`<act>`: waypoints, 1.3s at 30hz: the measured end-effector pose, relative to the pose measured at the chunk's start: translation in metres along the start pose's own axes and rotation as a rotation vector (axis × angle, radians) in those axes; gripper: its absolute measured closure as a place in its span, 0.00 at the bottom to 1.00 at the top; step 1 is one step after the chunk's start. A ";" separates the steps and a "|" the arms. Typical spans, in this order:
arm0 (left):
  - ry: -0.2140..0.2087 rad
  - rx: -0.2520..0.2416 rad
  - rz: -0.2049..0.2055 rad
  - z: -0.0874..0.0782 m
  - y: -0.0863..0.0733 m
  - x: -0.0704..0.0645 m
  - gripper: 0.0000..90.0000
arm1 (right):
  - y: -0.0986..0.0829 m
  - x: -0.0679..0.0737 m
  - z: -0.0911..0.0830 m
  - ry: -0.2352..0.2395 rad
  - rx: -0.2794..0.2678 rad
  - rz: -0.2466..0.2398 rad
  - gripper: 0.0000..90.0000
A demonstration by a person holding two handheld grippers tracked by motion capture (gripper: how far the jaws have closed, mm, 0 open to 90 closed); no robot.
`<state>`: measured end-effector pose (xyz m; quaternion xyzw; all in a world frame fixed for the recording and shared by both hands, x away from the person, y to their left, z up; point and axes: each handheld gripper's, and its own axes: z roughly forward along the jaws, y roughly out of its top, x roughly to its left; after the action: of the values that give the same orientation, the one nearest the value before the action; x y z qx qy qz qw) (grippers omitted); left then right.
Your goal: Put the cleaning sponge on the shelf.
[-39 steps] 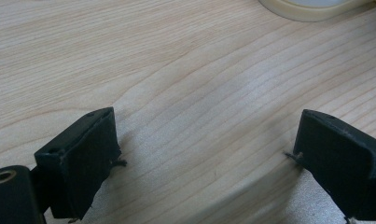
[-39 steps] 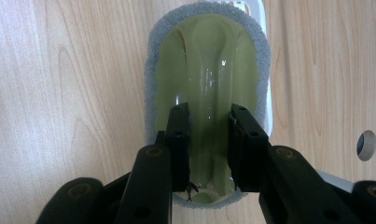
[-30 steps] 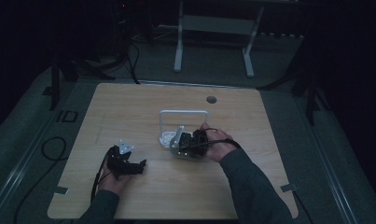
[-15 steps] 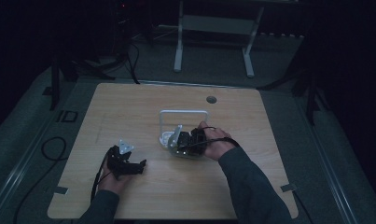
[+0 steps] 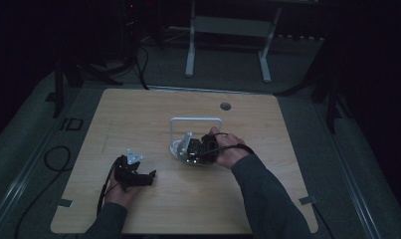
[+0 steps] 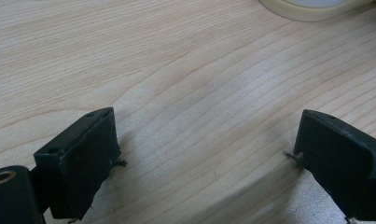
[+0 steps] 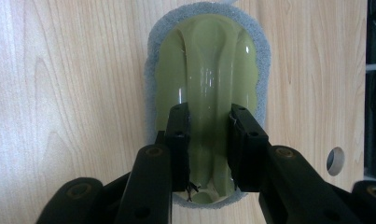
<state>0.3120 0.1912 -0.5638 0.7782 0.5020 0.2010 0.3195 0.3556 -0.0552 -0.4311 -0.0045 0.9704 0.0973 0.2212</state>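
At the centre of the frame my right gripper (image 7: 209,126) clamps the raised ridge of a glossy olive-green, grey-foam-rimmed scrubber (image 7: 208,70) lying on the bench (image 7: 64,93), while my left gripper (image 6: 209,158) gapes wide over bare wood.

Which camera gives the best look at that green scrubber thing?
The right gripper view: the green scrubber lies close up, its raised grip between the right gripper jaws. The high view leaves it dim and tiny. The left gripper view gives bare table.
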 end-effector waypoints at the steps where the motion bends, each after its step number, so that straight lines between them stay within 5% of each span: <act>1: 0.000 0.000 0.000 0.000 0.000 0.000 0.07 | 0.000 0.000 0.000 0.000 0.000 0.000 0.80; 20: 0.000 0.000 0.000 0.000 0.000 0.000 0.07 | 0.004 -0.010 0.018 0.017 -0.017 -0.027 0.80; 39: 0.001 -0.002 0.000 0.000 0.000 0.000 0.07 | 0.013 -0.015 0.031 0.018 0.026 -0.067 0.80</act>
<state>0.3120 0.1912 -0.5639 0.7779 0.5019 0.2017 0.3199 0.3813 -0.0369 -0.4496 -0.0350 0.9728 0.0772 0.2155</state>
